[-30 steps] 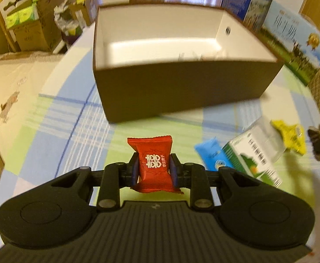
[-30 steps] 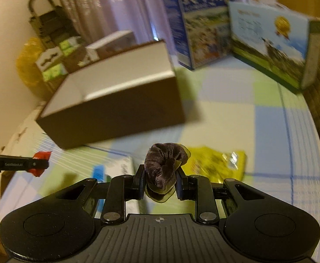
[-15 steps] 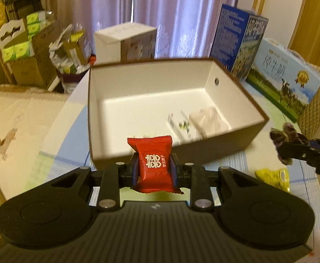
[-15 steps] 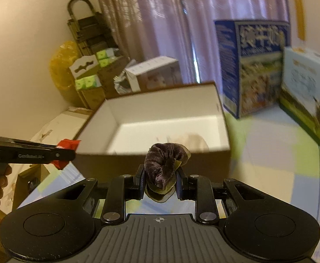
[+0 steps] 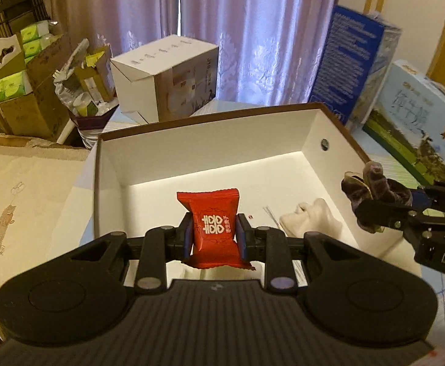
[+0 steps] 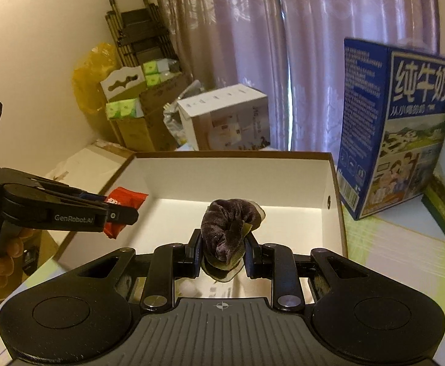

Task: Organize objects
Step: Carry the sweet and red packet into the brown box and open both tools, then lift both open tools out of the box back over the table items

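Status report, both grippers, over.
Left gripper shut on red candy packet, over the open box. Right gripper shut on dark velvety bundle, over the box too. White wad already inside; nothing blocking.

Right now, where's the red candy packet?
The red candy packet is clamped in the left gripper, held above the open brown box, near its left side.
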